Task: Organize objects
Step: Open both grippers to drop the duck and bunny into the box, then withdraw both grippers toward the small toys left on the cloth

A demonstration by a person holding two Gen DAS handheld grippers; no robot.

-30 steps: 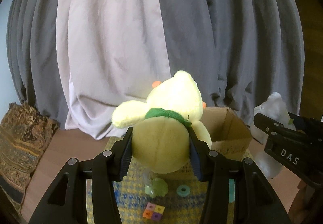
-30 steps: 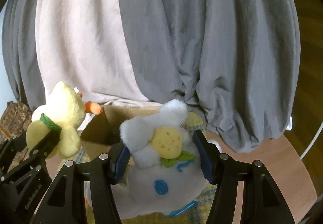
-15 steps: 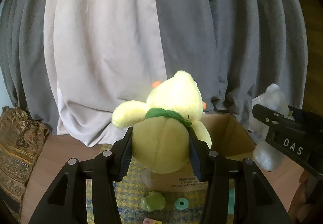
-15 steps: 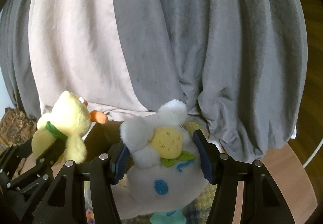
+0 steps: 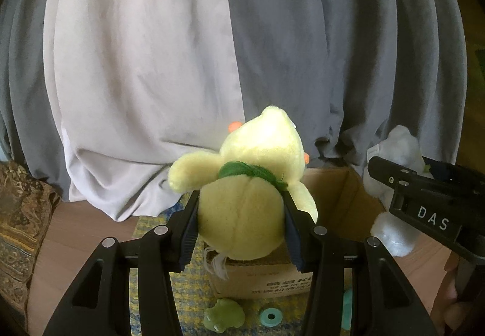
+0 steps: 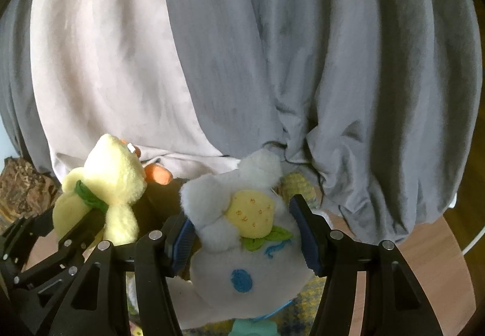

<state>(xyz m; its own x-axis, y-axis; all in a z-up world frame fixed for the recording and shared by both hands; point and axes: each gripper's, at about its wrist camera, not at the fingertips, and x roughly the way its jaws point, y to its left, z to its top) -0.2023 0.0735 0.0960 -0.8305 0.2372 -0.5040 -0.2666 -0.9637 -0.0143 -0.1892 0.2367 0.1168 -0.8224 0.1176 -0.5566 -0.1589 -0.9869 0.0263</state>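
My left gripper (image 5: 241,228) is shut on a yellow plush duck (image 5: 242,214) with a green neck band, held in the air in front of an open cardboard box (image 5: 342,193). My right gripper (image 6: 242,233) is shut on a white plush toy (image 6: 242,260) with a yellow strawberry patch and blue marks. In the right wrist view the duck (image 6: 103,184) and the left gripper (image 6: 69,239) are at the left, over the box (image 6: 163,199). In the left wrist view the white plush (image 5: 400,148) and the right gripper (image 5: 424,202) are at the right, beside the box.
Grey and pale curtains (image 5: 212,48) hang close behind. A yellow-blue woven mat (image 5: 188,290) lies under the box, with a green frog toy (image 5: 224,317) and a teal ring (image 5: 270,317) in front. A patterned cloth (image 5: 21,230) lies left on the wooden floor (image 5: 75,233).
Both grippers have risen and moved forward with their plush toys toward the box. The small coloured blocks on the mat have dropped out of the left wrist view.
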